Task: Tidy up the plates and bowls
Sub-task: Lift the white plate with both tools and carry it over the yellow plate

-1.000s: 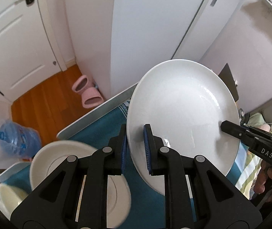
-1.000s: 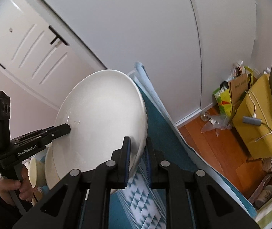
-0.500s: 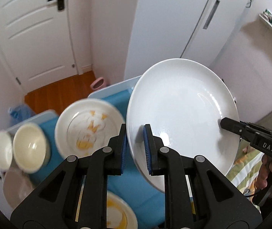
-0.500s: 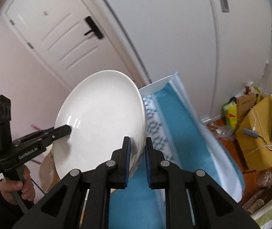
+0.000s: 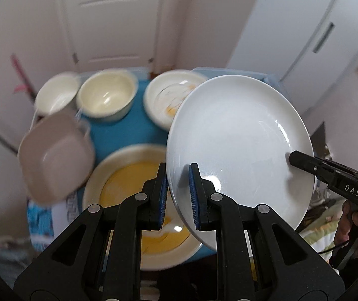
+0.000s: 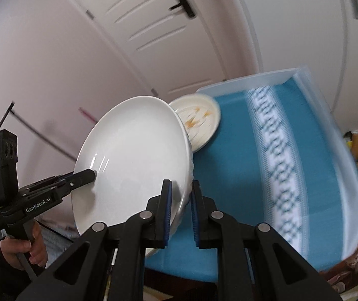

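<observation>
Claws (image 5: 177, 195) (image 6: 181, 213) clamped on plate (image 5: 239, 150) rim

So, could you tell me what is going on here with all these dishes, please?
A person is tidying plates and bowls with handheld tongs. Both the left tongs and the right tongs are clamped on opposite edges of one large white plate, held tilted above the blue tablecloth. Below it sit a yellow-centred plate, a patterned plate, two cream bowls and a square taupe bowl. The white plate has not been set down.
</observation>
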